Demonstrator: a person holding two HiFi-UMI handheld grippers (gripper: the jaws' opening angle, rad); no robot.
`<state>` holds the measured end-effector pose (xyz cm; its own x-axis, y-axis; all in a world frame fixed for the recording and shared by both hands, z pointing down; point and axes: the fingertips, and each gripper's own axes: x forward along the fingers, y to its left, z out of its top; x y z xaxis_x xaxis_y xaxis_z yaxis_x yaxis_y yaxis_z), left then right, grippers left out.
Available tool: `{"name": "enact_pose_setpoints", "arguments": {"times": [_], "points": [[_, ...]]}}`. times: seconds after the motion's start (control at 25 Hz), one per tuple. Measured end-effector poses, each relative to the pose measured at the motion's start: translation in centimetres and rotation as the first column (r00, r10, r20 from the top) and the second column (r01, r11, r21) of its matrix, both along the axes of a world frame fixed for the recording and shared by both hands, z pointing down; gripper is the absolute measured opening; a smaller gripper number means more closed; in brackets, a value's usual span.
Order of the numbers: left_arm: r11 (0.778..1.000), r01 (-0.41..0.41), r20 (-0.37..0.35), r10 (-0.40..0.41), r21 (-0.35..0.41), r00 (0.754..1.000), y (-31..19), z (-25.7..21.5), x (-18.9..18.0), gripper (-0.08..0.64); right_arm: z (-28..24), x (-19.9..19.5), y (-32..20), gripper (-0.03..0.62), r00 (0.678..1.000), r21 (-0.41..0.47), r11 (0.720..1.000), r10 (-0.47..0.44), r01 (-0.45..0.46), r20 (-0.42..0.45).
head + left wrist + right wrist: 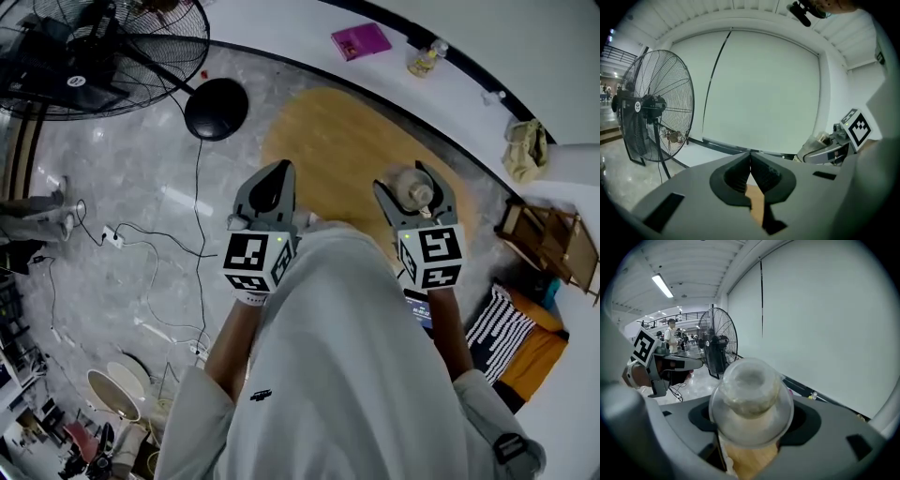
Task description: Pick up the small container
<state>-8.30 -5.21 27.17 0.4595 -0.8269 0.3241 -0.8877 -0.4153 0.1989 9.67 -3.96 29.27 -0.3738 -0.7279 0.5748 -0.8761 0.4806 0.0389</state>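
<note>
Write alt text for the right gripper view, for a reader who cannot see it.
The right tongs grip a small clear container, which fills the centre of the view. Behind it stand a large black fan and a plain white wall.

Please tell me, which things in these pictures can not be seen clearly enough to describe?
- Contents of the small clear round container: right gripper view, its cloudy wall and blur hide them.
- Near side of the light wooden round table: head view, covered by the person's white garment.
- Pink flat rectangular thing: head view, too small to tell book from packet.
- Black floor fan: head view, cut off by the top edge.
</note>
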Motion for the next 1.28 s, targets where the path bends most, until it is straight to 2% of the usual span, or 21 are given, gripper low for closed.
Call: {"name": "enact_pose_setpoints", "arguments": {"times": [0.32,1.28], "points": [[0.999,0.008,-0.005,-0.008,0.036,1.000,0.3,-1.4,0.0,0.020,-2.4,2.0,0.6,0.339,0.997,0.034,0.997,0.063,-0.064,0.034],[0.999,-0.025,0.011,0.025,0.044,1.000,1.8,-2.6,0.5,0.020,-2.4,2.0,2.0,0.339,0.993,0.048,0.996,0.072,-0.076,0.090]]}}
